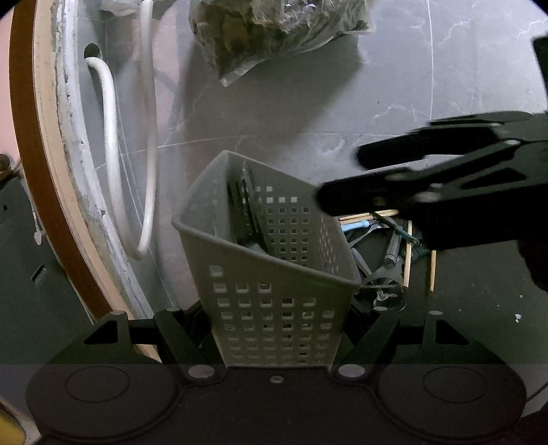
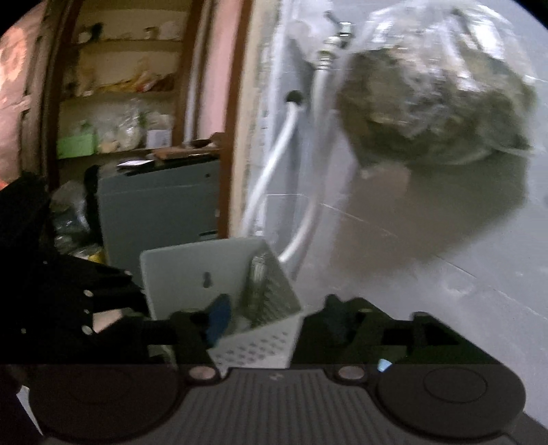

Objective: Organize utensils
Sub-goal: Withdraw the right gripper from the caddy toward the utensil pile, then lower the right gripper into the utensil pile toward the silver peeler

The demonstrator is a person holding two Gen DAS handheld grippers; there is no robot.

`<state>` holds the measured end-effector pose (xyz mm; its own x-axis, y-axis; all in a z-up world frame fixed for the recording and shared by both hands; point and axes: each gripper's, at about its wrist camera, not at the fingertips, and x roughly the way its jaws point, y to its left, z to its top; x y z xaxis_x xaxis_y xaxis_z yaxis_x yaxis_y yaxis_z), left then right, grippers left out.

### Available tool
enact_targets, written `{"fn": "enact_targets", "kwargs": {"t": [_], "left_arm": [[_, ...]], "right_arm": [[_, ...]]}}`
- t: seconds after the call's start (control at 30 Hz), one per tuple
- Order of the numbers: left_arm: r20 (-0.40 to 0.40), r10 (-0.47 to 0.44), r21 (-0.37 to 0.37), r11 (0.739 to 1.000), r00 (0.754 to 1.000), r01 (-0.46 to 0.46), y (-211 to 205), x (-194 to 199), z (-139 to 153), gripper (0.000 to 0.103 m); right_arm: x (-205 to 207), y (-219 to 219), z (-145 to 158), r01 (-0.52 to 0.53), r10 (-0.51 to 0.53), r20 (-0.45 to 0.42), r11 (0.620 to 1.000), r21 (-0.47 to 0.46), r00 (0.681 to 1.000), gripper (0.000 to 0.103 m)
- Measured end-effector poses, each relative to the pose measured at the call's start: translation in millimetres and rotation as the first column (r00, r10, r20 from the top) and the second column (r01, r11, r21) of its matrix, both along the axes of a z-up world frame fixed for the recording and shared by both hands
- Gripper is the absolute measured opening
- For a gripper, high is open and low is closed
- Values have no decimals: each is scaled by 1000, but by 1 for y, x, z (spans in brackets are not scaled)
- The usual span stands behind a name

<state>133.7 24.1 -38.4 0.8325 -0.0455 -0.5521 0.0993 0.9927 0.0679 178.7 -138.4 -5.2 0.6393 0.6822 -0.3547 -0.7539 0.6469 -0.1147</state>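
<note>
The scene is a grey marbled floor with a dark mat over its near part, beside a tiled wall and a brown door frame. The left gripper is clamped on the lower part of a grey perforated utensil basket; its two fingers press the basket's sides, and the basket stands tilted, with its open mouth leaning away from the camera. Inside the basket a few dark utensils lean against the perforated wall. Just to the right of the basket, on the mat, lies a loose pile of cutlery and wooden chopsticks, with one light blue handle among them. The right gripper hovers above this pile, near the basket's upper right rim, its jaws standing apart with nothing between them. In the right wrist view the picture is blurred: the basket shows its plain back wall with a keyhole slot, and a blue object is in it, which I cannot identify. Left of the basket white hoses curve along the wall. Beyond the basket, well apart, a clear plastic bag with dark greenish contents lies on the floor.
</note>
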Motion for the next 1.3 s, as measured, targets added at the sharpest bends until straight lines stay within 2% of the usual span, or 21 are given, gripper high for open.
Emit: {"fn": "enact_targets", "kwargs": {"t": [0.07,0.13,0.27,0.37,0.47,0.63,0.83,1.07,1.13,1.3], "left_arm": [[-2,-3,5,1000,1000,3,0,0,0,76],[-2,-6,13,1000,1000,6,-2,0,0,76],[-5,-9,20,1000,1000,9,-3,-1,0,76],[-7,-12,25,1000,1000,12,-4,-1,0,76],[-9,-12,26,1000,1000,12,-5,-1,0,76],[-9,-11,25,1000,1000,11,-5,-1,0,76],[-9,-10,25,1000,1000,11,-5,-1,0,76],[-9,-11,25,1000,1000,11,-4,-1,0,76],[-9,-11,25,1000,1000,11,-4,-1,0,76],[-9,-2,25,1000,1000,2,-3,-2,0,76]], "right_arm": [[1,-12,-1,53,-53,-14,999,12,999,89],[2,-26,-5,120,-119,-34,993,19,992,96],[8,-53,-23,263,-261,-121,965,1,958,100],[8,-67,-37,323,-323,-172,946,-30,931,102],[5,-68,-53,352,-367,-169,929,-113,915,103],[1,-54,-82,380,-424,-98,875,-302,900,103],[-5,-35,-98,351,-351,84,831,-431,933,103],[8,-21,-111,267,-144,259,794,-545,955,102],[11,-19,-114,239,-86,283,789,-566,955,102],[19,-12,-124,148,52,285,759,-634,957,94]]}}
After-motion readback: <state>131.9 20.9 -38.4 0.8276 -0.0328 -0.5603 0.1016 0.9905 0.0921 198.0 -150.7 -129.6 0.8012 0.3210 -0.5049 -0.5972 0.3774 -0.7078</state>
